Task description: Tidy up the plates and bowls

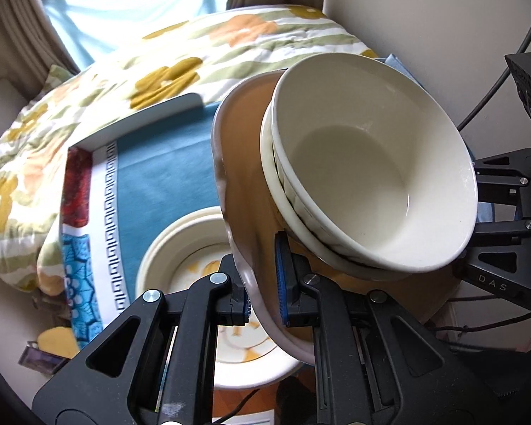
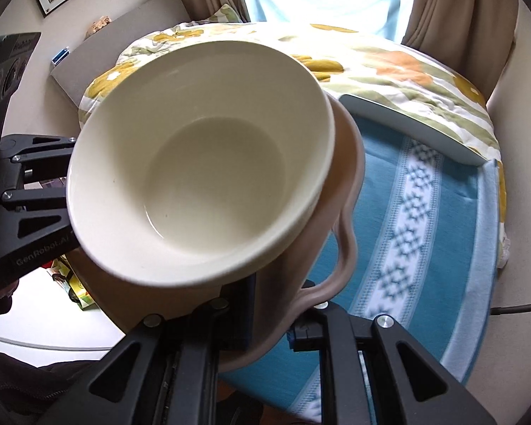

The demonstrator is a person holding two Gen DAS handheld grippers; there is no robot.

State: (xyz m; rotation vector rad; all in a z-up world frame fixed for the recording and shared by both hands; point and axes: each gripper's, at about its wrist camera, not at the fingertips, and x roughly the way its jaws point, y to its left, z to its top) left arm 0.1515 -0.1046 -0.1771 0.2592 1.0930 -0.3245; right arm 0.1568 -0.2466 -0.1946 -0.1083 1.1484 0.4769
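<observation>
A brown wavy-rimmed plate [image 1: 246,191] carries two nested cream bowls [image 1: 371,163] and is held up above the table. My left gripper [image 1: 263,297] is shut on the plate's near rim. My right gripper [image 2: 272,322] is shut on the same plate [image 2: 343,184] at its opposite rim, with the top cream bowl [image 2: 201,177] filling that view. Each gripper shows in the other's view, at the far side of the plate. A stack of cream flower-patterned plates [image 1: 180,248] lies on the table below the left gripper.
The table is covered by a blue patterned cloth [image 2: 424,219]. A flowered quilt [image 1: 180,56] lies on the bed behind it, with a grey laptop [image 2: 417,131] at the table's far edge. A wall [image 1: 424,17] stands to the right in the left wrist view.
</observation>
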